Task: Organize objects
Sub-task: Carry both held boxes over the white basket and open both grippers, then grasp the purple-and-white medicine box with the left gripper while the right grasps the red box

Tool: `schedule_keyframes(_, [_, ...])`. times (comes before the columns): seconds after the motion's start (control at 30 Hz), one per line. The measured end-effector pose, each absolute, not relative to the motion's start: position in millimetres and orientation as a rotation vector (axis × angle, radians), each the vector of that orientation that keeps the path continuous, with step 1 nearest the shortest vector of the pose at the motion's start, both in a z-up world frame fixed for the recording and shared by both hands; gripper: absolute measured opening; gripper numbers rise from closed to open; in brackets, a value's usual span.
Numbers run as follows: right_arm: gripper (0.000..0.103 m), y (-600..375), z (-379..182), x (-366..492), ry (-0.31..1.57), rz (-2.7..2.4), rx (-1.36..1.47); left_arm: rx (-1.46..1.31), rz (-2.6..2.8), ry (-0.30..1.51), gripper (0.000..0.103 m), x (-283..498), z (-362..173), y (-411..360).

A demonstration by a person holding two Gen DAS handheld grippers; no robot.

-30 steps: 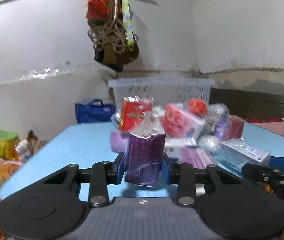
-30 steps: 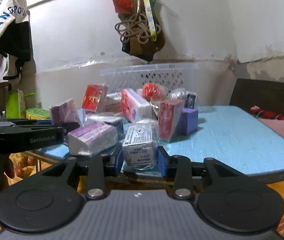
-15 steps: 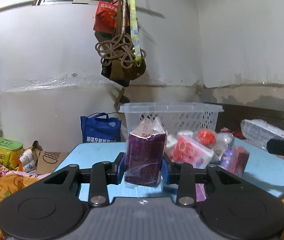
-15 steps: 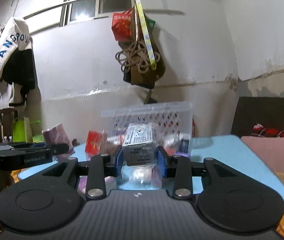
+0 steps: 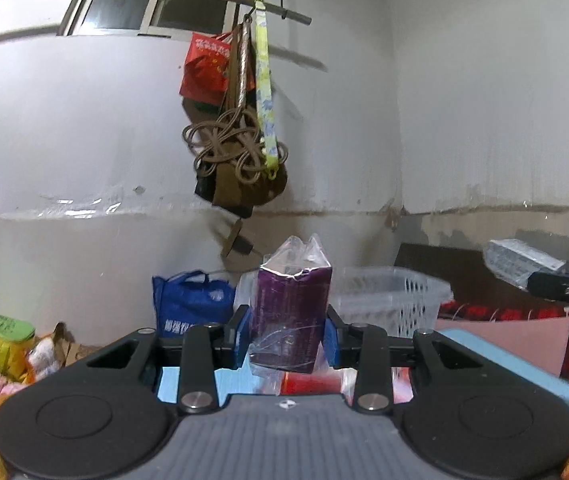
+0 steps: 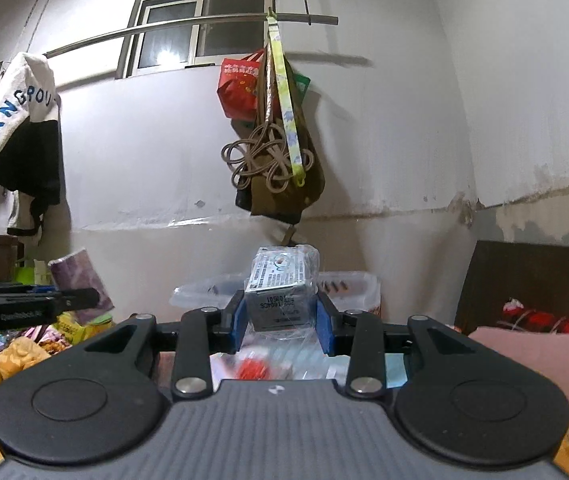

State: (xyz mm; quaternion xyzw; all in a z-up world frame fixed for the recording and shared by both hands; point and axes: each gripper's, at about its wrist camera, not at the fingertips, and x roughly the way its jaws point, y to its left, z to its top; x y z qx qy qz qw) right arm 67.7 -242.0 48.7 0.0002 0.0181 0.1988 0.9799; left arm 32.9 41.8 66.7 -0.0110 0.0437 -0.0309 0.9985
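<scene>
The left gripper (image 5: 287, 339) pinches an upright purple packet (image 5: 290, 316) in clear wrap between its blue pads, held in the air in front of the white lattice basket (image 5: 392, 300); only this view shows the blue shopping bag (image 5: 188, 304) by the wall and the light-blue table (image 5: 524, 372) edge. The right gripper (image 6: 281, 322) is clamped on a grey printed box (image 6: 280, 292) in clear plastic, above the same basket. Only the right wrist view shows the jacket (image 6: 16, 136) hanging on the rail, and the left gripper with its packet from the side, at the left edge.
</scene>
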Motion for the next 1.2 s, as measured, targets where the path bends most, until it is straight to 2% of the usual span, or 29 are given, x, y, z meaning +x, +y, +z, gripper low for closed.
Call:
schedule_keyframes(0.27, [0.039, -233, 80, 159, 0.143, 0.424, 0.015, -0.044, -0.148, 0.174, 0.04, 133, 111, 31])
schedule_keyframes(0.43, [0.039, -219, 78, 204, 0.212, 0.423, -0.018, -0.086, -0.165, 0.291, 0.04, 191, 110, 30])
schedule_keyframes(0.6, [0.039, -211, 74, 221, 0.221, 0.44, -0.026, -0.069, -0.145, 0.299, 0.042, 217, 106, 21])
schedule_keyframes(0.63, [0.041, -208, 73, 225, 0.217, 0.454, -0.032, -0.064, -0.145, 0.298, 0.055, 224, 106, 19])
schedule_keyframes(0.67, [0.044, -206, 74, 229, 0.213, 0.455, -0.037, -0.063, -0.139, 0.314, 0.079, 234, 105, 18])
schedule_keyframes(0.7, [0.065, -204, 74, 231, 0.205, 0.446, -0.04, -0.067, -0.131, 0.332, 0.085, 240, 104, 18])
schedule_keyframes(0.73, [0.08, -203, 73, 232, 0.205, 0.433, -0.054, -0.065, -0.123, 0.342, 0.085, 243, 102, 18])
schedule_keyframes(0.8, [0.085, -206, 73, 222, 0.167, 0.41, -0.076, -0.068, -0.117, 0.328, 0.085, 233, 99, 22])
schedule_keyframes(0.83, [0.095, -211, 70, 210, 0.148, 0.416, -0.072, -0.077, -0.125, 0.306, 0.085, 220, 97, 26])
schedule_keyframes(0.87, [0.101, -216, 68, 203, 0.148, 0.422, -0.065, -0.088, -0.125, 0.289, 0.085, 208, 95, 30])
schedule_keyframes(1.2, [0.103, -250, -18, 76, 0.154, 0.358, 0.061, -0.131, -0.128, 0.209, 0.085, 53, 16, 25])
